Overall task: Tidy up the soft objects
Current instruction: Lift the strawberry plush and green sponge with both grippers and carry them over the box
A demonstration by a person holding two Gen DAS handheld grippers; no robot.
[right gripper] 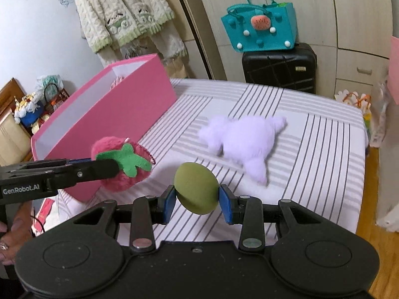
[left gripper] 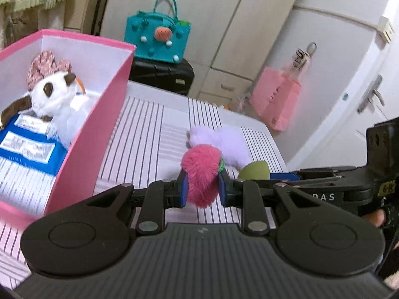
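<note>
Gripping a fuzzy pink strawberry plush with a green felt leaf (left gripper: 202,174), the left tool (left gripper: 202,189) has its blue pads pressed into the fur on both sides, the toy bulging between them. The right tool (right gripper: 198,203) is likewise clamped on a smooth olive-green egg-shaped sponge (right gripper: 195,188), pinched across its widest part. Both loads hang in the air just beside the open pink cardboard box (right gripper: 117,114), on the side of its long wall nearest the camera, above the striped bed sheet (right gripper: 311,149). Inside the box lies a white and brown plush dog with a pink cap (left gripper: 53,97) on a blue cloth with labels (left gripper: 30,147). Beyond the box's near wall, well out on the sheet, a fluffy lilac plush animal (right gripper: 244,142) waits untouched.

The likely trouble: the sponge is round and springy, so it could squirt out if the squeeze shifts. The two tools sit close together, and either could knock the box wall or the other's load when reaching over the rim, tipping the light box
</note>
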